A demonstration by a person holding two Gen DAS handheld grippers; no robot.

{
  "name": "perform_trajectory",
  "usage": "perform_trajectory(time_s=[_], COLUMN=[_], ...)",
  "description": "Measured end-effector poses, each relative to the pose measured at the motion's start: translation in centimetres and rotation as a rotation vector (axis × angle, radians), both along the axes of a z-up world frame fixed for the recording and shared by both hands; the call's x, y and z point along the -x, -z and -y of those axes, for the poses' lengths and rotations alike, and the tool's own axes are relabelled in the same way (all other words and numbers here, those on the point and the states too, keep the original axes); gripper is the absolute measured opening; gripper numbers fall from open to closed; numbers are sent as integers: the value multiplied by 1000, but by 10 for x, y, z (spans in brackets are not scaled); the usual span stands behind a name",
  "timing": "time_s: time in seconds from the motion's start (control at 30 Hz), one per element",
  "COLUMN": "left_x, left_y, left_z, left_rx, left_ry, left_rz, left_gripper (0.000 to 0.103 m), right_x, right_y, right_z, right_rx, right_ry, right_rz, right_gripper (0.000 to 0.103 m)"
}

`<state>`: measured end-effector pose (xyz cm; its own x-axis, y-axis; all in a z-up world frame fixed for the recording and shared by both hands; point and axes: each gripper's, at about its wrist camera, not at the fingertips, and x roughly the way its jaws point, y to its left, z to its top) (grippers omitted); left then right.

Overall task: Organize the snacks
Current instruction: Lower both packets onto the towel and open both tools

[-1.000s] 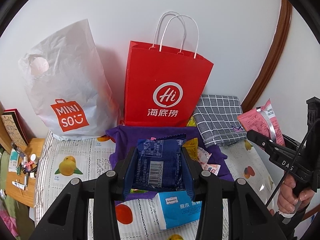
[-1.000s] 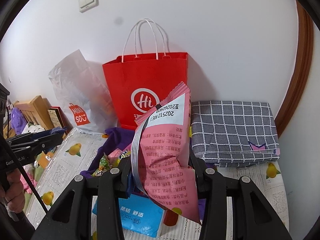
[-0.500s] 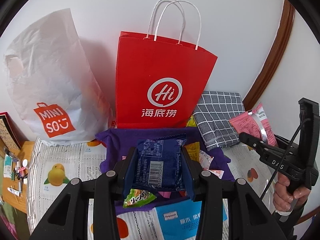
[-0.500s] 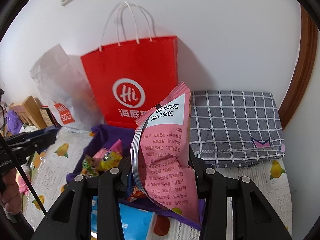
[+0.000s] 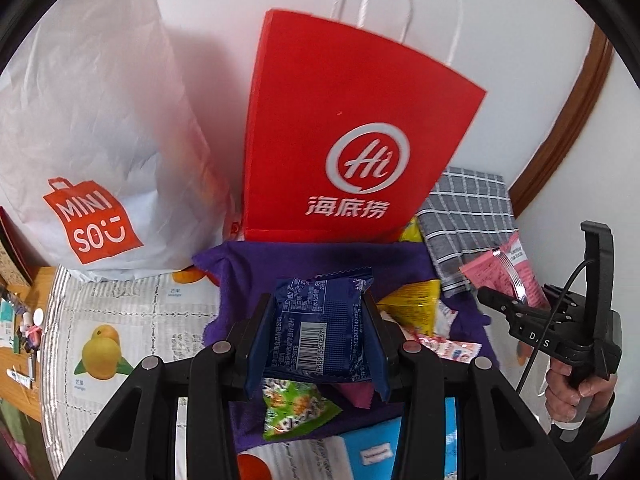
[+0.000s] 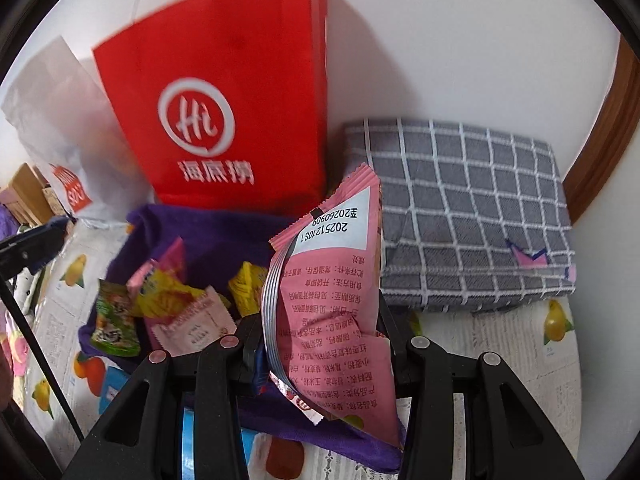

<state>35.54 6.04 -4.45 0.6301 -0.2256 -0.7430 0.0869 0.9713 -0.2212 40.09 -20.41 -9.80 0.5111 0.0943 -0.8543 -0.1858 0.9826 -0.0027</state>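
Observation:
My left gripper (image 5: pixel 318 312) is shut on a dark blue snack packet (image 5: pixel 324 332), held above a purple cloth (image 5: pixel 304 260) strewn with small snacks: a green packet (image 5: pixel 294 406), a yellow one (image 5: pixel 412 308) and a pink-white sachet (image 5: pixel 448 348). My right gripper (image 6: pixel 320 312) is shut on a pink snack packet (image 6: pixel 332 304), upright over the same purple cloth (image 6: pixel 208 232). The left wrist view shows that right gripper (image 5: pixel 532 320) at far right with the pink packet (image 5: pixel 504 268), gripped by a hand (image 5: pixel 576 392). A red paper bag (image 5: pixel 344 128) stands behind the cloth.
A white Miniso plastic bag (image 5: pixel 92 132) leans on the wall left of the red bag (image 6: pixel 224 112). A folded grey checked cloth (image 6: pixel 468 216) lies at the right. A blue tissue pack (image 5: pixel 372 448) sits near the front on the fruit-print table cover (image 5: pixel 120 336). Wooden door trim (image 6: pixel 604 128) runs along the right.
Both grippers have sunk and moved closer to the purple cloth and the bags, which now loom larger. Each still clamps its packet. More loose snacks on the cloth have come into view.

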Motion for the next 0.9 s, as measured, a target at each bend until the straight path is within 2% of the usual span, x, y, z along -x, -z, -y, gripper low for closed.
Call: perform_trajectory(time_s=[0.5, 0.9], left_x=[-25, -33], left_y=[41, 66], left_z=[-10, 2], left_rx=[9, 24], left_ry=[-29, -2], left_rz=[-90, -165], left_gripper=[40, 40], right_x=[-13, -16], right_y=[44, 57], right_z=[-15, -28], right_rx=[25, 24], right_ry=[-16, -40], right_rz=[-117, -163], right_gripper=[42, 42])
